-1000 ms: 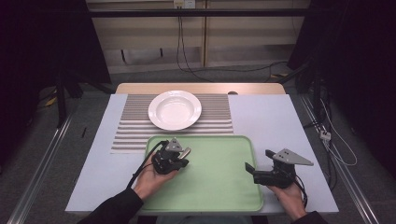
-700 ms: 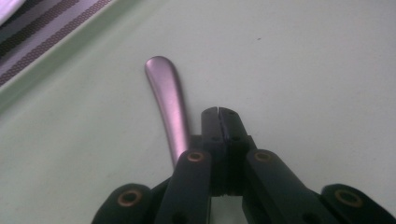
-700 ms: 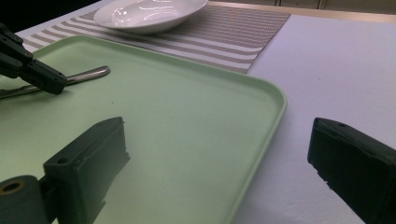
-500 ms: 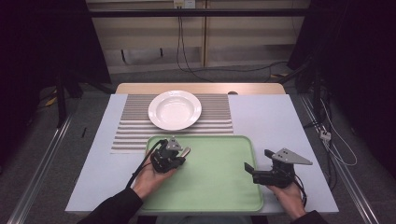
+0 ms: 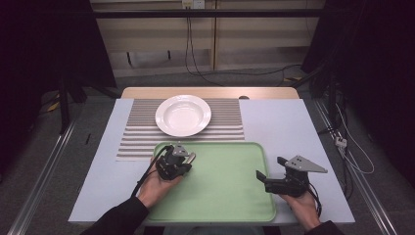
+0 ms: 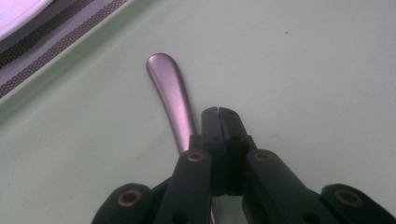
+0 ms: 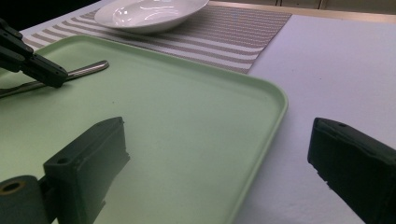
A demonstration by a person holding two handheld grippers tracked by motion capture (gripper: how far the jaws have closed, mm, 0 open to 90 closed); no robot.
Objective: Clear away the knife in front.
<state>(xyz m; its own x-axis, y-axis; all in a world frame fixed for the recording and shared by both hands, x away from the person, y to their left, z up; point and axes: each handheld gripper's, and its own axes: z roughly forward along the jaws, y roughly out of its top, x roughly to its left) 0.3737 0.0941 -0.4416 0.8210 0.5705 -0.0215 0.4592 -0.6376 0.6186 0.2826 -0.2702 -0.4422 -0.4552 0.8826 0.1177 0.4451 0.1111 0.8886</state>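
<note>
A green tray [image 5: 220, 196] lies on the table [image 5: 288, 127] with one piece of metal cutlery [image 6: 170, 95] in it, at the tray's far left corner. The left hand-held gripper [image 5: 182, 160] is low over that corner, its jaws clenched together; in the left gripper view the rounded handle end runs out just beside the closed tips and the shaft passes under the gripper's body, so whether the jaws pinch it cannot be told. The working end of the cutlery is hidden beneath the gripper and the hand, and whether it is a spoon, fork or knife cannot be made out. Beyond the left hand-held gripper, one white plate [image 5: 183, 115] sits on a striped mat [image 5: 225, 122], nothing in it. The right hand-held gripper [image 5: 266, 177] hangs at the tray's right edge, well apart from the cutlery, jaws spread wide and released, one over the tray and one over the bare table in the right gripper view. Count: one tray, one plate, one mat, one piece of cutlery, two hand-held grippers. Both forearms are cut off by the near edge of the high view.
</note>
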